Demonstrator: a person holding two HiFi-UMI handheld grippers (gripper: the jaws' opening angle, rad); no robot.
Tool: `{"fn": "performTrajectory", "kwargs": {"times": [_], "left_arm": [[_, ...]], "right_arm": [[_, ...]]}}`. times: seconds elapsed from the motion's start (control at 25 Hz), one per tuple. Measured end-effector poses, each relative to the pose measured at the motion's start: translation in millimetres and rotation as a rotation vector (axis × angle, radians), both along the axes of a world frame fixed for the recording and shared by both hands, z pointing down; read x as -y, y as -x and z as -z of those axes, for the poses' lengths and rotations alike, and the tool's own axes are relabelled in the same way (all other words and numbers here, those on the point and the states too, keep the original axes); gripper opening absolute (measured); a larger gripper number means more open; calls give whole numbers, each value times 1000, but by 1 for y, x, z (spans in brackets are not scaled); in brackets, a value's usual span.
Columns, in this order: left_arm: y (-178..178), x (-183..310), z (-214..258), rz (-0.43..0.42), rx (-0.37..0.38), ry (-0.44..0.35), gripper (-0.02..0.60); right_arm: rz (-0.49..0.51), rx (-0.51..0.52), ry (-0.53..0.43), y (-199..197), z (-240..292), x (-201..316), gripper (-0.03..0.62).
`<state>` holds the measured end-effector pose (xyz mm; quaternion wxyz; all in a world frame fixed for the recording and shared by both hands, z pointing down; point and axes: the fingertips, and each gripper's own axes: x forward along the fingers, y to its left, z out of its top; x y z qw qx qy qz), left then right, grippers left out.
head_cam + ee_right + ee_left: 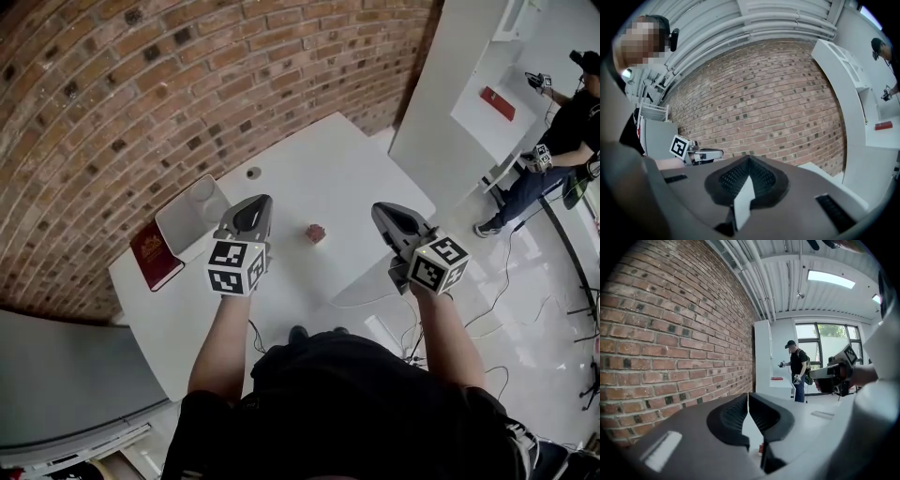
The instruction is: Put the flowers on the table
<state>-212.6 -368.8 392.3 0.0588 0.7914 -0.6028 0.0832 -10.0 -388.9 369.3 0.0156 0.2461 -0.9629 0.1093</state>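
Observation:
A small reddish flower piece (316, 233) lies on the white table (319, 178), between my two grippers and slightly ahead of them. My left gripper (255, 206) hovers over the table to its left, jaws shut tip to tip with nothing between them (748, 397); a bit of the red piece (761, 447) shows below the jaws. My right gripper (384, 213) hangs to the flower's right near the table's edge, its jaws also shut and empty (749, 160). Neither gripper touches the flower.
A red book (155, 255) and a clear shallow tray (192, 211) lie at the table's left by the brick wall. A small round disc (253, 172) sits further back. A white shelf unit (469, 84) stands to the right, with another person (562, 141) beside it.

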Motion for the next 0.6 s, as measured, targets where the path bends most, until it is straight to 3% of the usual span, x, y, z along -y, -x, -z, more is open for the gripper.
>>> {"fn": "performTrajectory", "kwargs": {"times": [0.6], "left_arm": [[14, -16, -9, 20, -92, -2, 9]], "right_arm": [[0, 0, -56, 4, 4, -12, 9]]}}
